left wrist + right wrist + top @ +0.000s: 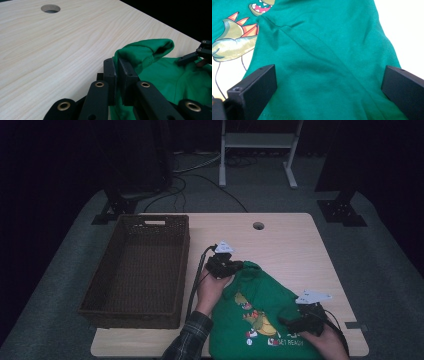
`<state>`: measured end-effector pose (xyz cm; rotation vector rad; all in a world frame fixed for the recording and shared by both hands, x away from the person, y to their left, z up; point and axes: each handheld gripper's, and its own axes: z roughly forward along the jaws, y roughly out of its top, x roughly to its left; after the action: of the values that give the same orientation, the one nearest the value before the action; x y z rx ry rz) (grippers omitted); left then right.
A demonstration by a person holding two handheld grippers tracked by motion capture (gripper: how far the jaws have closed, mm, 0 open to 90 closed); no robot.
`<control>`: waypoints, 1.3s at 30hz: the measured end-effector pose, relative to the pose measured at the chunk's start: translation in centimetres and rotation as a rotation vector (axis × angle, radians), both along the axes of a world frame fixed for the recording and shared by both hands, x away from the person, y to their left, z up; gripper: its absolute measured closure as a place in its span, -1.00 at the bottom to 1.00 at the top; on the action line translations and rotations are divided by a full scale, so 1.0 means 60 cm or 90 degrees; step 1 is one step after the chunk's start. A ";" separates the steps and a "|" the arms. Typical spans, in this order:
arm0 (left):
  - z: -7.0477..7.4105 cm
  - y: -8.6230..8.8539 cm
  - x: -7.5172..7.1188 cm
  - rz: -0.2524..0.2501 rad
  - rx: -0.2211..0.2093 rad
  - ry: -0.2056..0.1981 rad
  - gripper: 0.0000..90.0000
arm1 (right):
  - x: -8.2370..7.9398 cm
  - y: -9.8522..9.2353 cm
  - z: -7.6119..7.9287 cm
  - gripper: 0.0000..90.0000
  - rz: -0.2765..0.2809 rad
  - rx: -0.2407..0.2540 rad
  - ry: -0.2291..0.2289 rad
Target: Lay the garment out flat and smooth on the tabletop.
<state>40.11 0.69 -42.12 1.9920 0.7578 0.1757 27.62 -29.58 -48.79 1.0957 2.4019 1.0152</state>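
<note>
A green T-shirt (260, 292) with a cartoon dinosaur print lies crumpled on the front right of the wooden table (285, 240). My left gripper (234, 266) is at the shirt's far left corner. In the left gripper view its jaws are shut on a raised fold of the green fabric (140, 53), pinched at the left gripper (117, 72). My right gripper (289, 319) rests over the shirt's near right part. Its jaws stand wide apart in the right gripper view (329, 87), with smooth green cloth (324, 50) below them and nothing pinched.
A dark brown wicker basket (130, 312) stands on the table's left side, with nothing in it. A round cable hole (258, 226) sits near the far edge. A white desk frame (257, 142) and cables lie on the floor beyond.
</note>
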 end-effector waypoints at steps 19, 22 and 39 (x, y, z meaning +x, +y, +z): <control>-0.025 0.028 0.018 0.053 -0.004 0.017 0.89 | 0.000 0.000 0.000 -1.00 0.000 0.000 0.000; -0.029 0.032 0.023 0.063 -0.003 0.018 0.89 | 0.000 0.000 0.000 -1.00 0.000 0.000 0.000; -0.066 0.046 0.046 0.107 0.017 0.042 0.89 | 0.000 0.000 0.000 -1.00 0.001 -0.001 0.000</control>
<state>42.88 3.43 -46.09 1.9664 0.9709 0.2199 27.63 -29.59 -48.79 1.0932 2.4030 1.0147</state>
